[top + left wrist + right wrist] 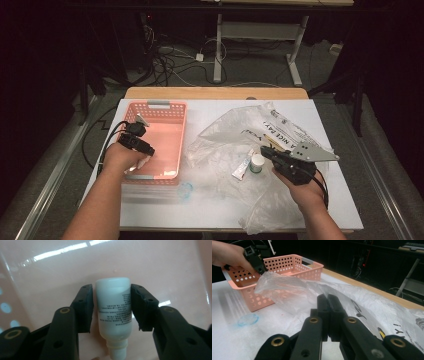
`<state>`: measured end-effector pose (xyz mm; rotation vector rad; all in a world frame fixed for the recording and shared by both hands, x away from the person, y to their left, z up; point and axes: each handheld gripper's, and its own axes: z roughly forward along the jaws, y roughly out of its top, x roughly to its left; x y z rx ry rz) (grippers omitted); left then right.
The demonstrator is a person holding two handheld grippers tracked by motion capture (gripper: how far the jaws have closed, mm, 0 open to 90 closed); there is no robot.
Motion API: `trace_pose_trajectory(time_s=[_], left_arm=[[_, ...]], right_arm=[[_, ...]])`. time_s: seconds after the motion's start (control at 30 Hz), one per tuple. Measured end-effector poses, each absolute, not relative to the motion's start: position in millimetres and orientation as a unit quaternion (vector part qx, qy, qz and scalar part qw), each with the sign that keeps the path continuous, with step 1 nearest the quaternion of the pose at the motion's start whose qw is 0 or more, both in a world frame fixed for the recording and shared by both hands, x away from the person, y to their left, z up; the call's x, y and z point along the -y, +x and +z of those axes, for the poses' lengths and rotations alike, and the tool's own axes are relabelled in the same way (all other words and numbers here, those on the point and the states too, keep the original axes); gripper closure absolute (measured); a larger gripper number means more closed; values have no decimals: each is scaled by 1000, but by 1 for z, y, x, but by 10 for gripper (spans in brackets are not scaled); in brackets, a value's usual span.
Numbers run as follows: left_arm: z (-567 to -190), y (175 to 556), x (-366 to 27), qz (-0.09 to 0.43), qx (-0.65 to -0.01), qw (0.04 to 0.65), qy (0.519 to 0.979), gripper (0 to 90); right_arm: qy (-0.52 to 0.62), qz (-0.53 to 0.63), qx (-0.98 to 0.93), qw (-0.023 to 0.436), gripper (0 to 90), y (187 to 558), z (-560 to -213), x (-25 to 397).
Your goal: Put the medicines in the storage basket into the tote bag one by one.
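1 item is in my left gripper (pixel 111 312): a small white bottle (pixel 114 312) with black print on its side, cap end toward the camera, lying between the jaws over the glossy floor of the pink basket (pixel 172 131). The jaws stand partly open on either side of it; the right pad looks to touch it and a thin gap shows at the left pad, so I judge I am setting it down rather than gripping hard. I cannot tell whether it already rests on the basket floor.

2 things look left to move, as far as I can judge: a white tube (pixel 241 169) and a small white jar (pixel 257 162), lying side by side on the crumpled clear plastic bag (pixel 235 137) at the middle of the white table (pixel 210 210). A pale blue lid-like disc (pixel 185 190) lies on the table just in front of the basket; whether it belongs to the job I cannot say. So the work seems about a third done, with the first drop-off not yet finished.

My left hand (pixel 125 157) reaches over the near left corner of the basket, gripper angled down into it. My right gripper (pixel 328 312) has its jaws pressed together with nothing between them, held low over the bag, tips pointing toward the basket and close beside the jar.
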<state>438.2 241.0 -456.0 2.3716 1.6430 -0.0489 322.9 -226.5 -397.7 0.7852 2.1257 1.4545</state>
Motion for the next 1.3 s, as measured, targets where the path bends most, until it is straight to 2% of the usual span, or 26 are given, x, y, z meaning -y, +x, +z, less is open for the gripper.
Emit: trace_pose_trajectory(time_s=[0.37,0.77,1.3], left_arm=[[-455,437,-234,-8,-546,144,826,579],[-436,423,-231,11,-528,214,822,580],[-416,385,-222,45,-488,312,814,580]], right_arm=[[285,527,-769,224,900,323,-397,227],[283,527,-769,225,900,322,-397,226],[280,525,-771,227,900,321,-397,224]])
